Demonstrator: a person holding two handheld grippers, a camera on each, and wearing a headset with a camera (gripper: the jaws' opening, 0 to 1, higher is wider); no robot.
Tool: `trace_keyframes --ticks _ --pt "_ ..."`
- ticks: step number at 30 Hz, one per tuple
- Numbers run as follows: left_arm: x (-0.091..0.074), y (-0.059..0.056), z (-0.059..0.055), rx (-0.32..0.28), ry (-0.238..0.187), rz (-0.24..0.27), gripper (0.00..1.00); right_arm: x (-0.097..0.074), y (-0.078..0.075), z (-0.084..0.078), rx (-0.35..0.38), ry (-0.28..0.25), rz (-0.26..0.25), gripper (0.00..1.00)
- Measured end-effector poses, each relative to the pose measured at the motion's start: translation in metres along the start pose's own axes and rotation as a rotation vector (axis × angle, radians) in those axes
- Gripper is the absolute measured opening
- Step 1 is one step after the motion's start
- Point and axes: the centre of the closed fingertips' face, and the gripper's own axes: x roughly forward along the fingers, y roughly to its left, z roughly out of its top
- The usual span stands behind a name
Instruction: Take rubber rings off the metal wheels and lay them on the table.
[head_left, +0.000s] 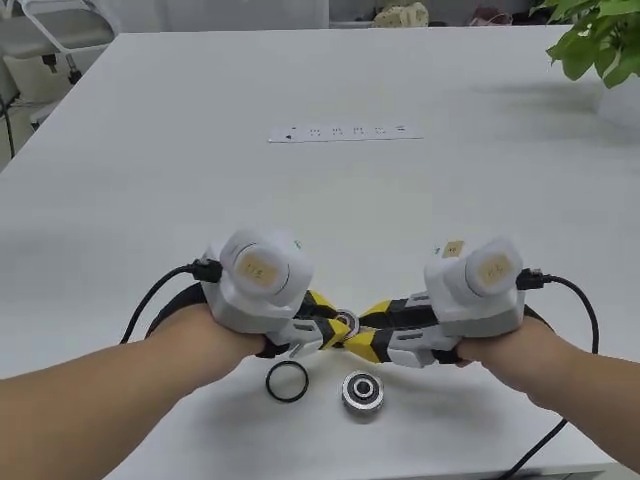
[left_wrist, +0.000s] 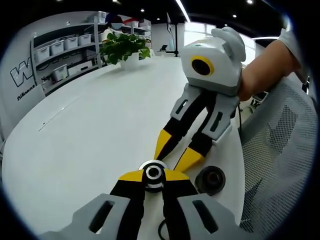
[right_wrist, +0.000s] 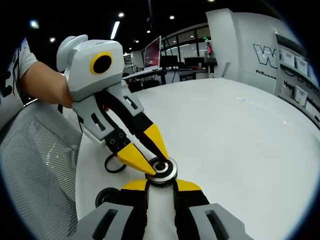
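- The left gripper clamped a metal wheel between its yellow tips, over the near edge of the table.
- The right gripper stood narrow, tips against the same wheel's rim (whether it gripped, I could not tell).
- A loose rubber ring lay flat on the table, just beside a second wheel.

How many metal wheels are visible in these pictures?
2. One wheel is held up between the tips of the left gripper and the right gripper. The second wheel lies on the table nearer the person, beside a loose rubber ring. Others may be hidden.
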Motion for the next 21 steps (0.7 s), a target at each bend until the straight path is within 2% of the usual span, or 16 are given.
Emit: trace_keyframes --ticks 7,14,21 --pt "-0.0002 0.0008 -0.0002 -0.009 -0.001 0.006 0.07 -0.0026 -0.0012 -0.0028 -0.008 0.013 -0.009 0.06" --pt "0.0002 0.0017 0.0005 -0.012 -0.003 0.008 0.07 -0.0026 -0.0026 -0.0021 0.005 0.012 -0.012 0.05" --pt "0.0006 0.0029 0.0011 -0.011 -0.006 0.014 0.07 -0.0047 -0.006 -0.0027 0.064 0.004 -0.014 0.0"
